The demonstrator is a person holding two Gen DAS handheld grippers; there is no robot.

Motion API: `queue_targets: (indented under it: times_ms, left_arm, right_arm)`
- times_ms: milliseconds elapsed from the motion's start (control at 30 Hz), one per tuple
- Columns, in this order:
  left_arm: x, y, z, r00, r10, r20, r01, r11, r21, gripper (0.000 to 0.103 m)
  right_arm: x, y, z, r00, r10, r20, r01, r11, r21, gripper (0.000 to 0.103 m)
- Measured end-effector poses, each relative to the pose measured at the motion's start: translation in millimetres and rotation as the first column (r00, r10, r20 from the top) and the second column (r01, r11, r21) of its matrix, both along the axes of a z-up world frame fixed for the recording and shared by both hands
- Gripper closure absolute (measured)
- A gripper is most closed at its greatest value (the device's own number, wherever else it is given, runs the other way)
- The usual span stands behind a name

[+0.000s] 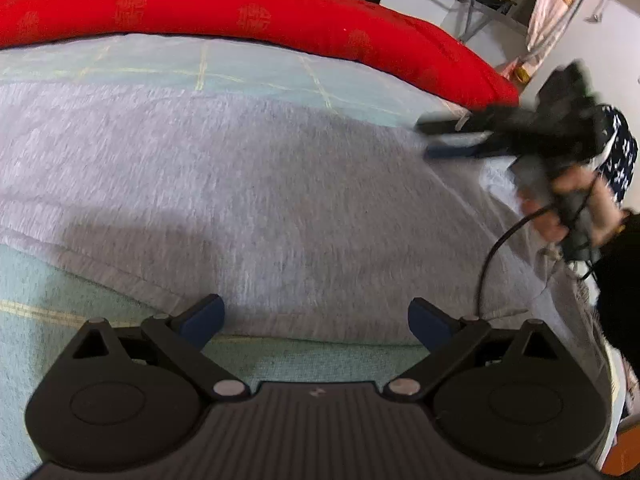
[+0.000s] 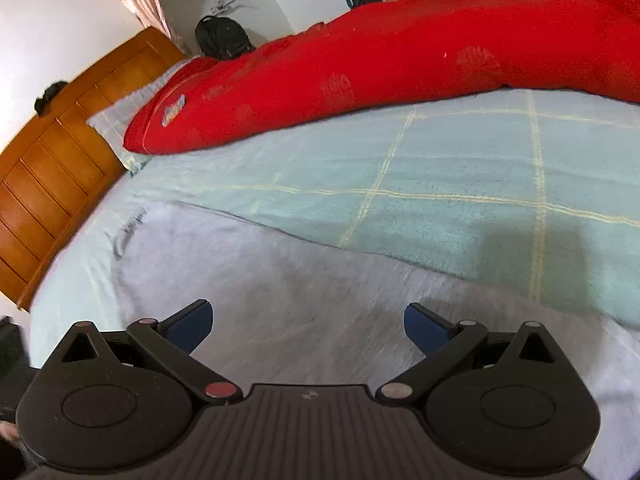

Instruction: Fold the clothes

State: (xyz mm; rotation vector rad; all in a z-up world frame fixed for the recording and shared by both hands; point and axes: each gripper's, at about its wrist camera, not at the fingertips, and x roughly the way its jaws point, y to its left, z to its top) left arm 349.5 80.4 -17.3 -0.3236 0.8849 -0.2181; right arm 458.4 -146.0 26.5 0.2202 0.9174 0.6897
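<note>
The grey garment (image 1: 248,184) lies spread flat on the green checked bedsheet (image 1: 256,68), with a red quilt (image 1: 224,12) rolled along the far side of the bed and a wooden headboard (image 2: 60,152) at the end seen in the right wrist view. The left gripper (image 1: 316,320) hovers at the garment's near hem with its jaws wide apart and nothing between them. The right gripper (image 2: 306,324) hovers over the cloth nearer the headboard, likewise spread and empty; in the left wrist view it appears at the right edge, blurred, held in a hand (image 1: 580,204). Whether a fold is already laid in the cloth cannot be told: the flat grey panel fits both a spread-out garment and one folded over once. For a clean grip, each jaw pair should straddle a single edge, seize all layers there, and lift evenly so the cloth does not drag the sheet (the sheet surface looks napped and may cling). The garment's long axis runs along the bed, roughly parallel to the quilt; one end, gathered and wrinkled, points toward the headboard (image 2: 128,228), while the other end runs out of view.
</note>
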Motion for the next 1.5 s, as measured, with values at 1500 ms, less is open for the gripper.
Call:
queue_targets:
  times_ms: [1500]
  left_arm:
    - [-2.8,-3.5,-4.0,0.999,0.028,0.021,-0.028,1.000,-0.001,0.001]
  right_arm:
    - [6.5,-17.6,-26.9,0.998,-0.058,0.003,0.058,0.996,-0.061,0.000]
